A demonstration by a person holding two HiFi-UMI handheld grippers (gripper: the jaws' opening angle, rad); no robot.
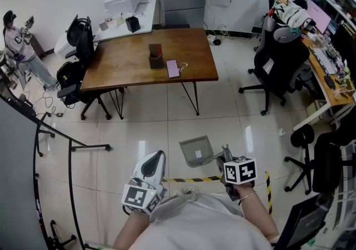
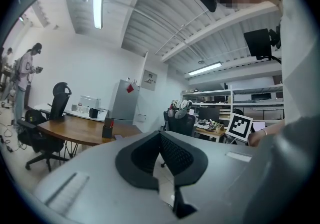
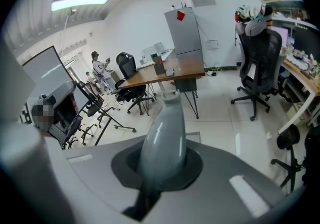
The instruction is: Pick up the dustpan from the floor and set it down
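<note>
Pale floor tiles (image 1: 222,115) carry a black-and-yellow tape strip (image 1: 189,179), between the left gripper (image 1: 160,155) and right gripper (image 1: 225,153), just behind their jaws. Well ahead of the jaws stands a wooden table (image 1: 128,62) bearing a dark holder (image 1: 156,57) and a flat pink item (image 1: 173,68).

One dustpan (image 1: 196,150), two grippers (image 1: 157,157) (image 1: 225,155), one wooden table (image 1: 128,62), one standing person (image 1: 19,43)

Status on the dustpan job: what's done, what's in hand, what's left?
Done: the right hand-held gripper is shut on the dustpan by its handle. In hand: the pickup. The head view does not settle whether it is clear of the floor. Left: setting it down. The left hand-held gripper holds nothing.
</note>
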